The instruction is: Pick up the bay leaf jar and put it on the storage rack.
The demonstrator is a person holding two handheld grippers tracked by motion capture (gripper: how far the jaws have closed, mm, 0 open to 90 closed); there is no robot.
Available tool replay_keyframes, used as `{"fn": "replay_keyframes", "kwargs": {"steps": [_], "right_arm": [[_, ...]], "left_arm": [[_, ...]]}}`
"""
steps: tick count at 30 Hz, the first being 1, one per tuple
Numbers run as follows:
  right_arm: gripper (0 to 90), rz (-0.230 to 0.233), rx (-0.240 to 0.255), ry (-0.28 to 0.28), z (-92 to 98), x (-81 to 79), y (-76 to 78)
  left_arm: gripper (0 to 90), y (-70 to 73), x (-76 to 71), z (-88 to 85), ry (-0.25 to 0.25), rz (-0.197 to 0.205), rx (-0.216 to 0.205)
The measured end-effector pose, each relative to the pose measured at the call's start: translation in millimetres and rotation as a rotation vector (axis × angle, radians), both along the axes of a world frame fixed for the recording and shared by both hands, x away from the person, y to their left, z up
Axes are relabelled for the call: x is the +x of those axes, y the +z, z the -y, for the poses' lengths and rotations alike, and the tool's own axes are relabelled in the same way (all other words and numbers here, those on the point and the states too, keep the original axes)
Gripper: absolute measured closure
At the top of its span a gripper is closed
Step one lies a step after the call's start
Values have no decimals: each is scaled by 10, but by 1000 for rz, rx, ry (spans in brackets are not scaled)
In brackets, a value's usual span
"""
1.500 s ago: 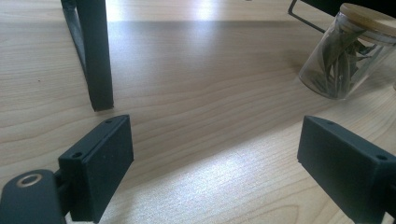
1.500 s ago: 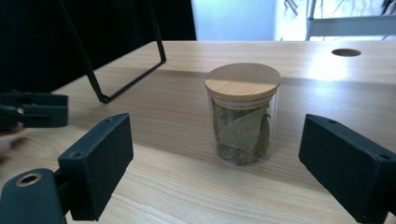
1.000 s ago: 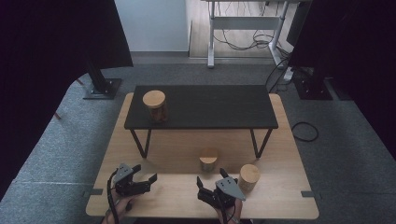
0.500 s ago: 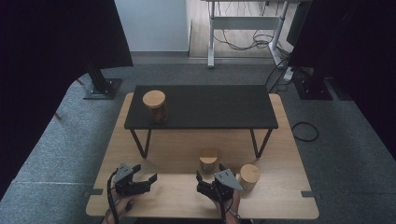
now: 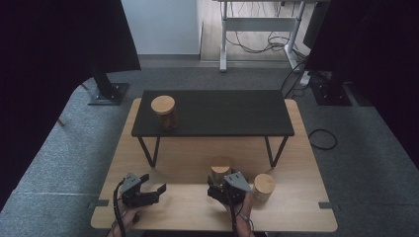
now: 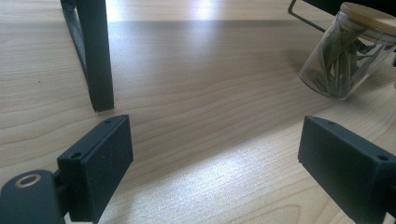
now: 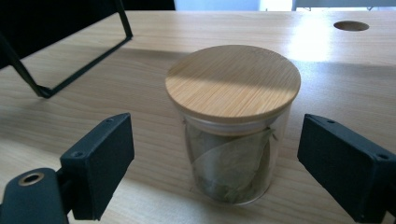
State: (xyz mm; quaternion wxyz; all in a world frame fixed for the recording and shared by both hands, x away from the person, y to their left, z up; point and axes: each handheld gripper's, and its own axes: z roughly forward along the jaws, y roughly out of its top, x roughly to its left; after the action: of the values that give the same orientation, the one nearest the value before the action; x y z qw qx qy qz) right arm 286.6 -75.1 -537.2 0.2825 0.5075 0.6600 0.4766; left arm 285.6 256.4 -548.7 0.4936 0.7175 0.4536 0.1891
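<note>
Three glass jars with wooden lids hold dried leaves. One jar stands on the left end of the black shelf. A second jar stands on the wooden table between the open jaws of my right gripper, with a gap on each side. The third jar stands just to the right of that gripper. My left gripper rests open near the front left with nothing between its jaws. In the left gripper view a jar shows at the upper right.
The shelf stands on thin black hairpin legs; one leg is close ahead and left of my left gripper, and another lies beyond and left of the right one. A round hole marks the table's far side. Grey carpet surrounds the table.
My right gripper has moved forward, so that the near middle jar now stands between its jaws. The left gripper and the jars have stayed put.
</note>
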Motion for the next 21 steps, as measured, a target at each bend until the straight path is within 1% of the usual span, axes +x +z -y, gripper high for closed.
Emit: {"fn": "replay_keyframes", "kwargs": {"steps": [7,10,15,21], "right_arm": [[111,-24,-27,-17,-25,134,-18],[116,-26,-22,-13,-26,174,-10],[126,-21,-55,-3,-60,226,-3],[198,-28,-58,-15,-74,282,-8]], "left_arm": [[94,0,7,2,-5,-2,6],[94,0,10,-3,-4,-3,5],[94,1,8,-6,-1,-1,8],[91,1,8,-11,2,-1,9]]}}
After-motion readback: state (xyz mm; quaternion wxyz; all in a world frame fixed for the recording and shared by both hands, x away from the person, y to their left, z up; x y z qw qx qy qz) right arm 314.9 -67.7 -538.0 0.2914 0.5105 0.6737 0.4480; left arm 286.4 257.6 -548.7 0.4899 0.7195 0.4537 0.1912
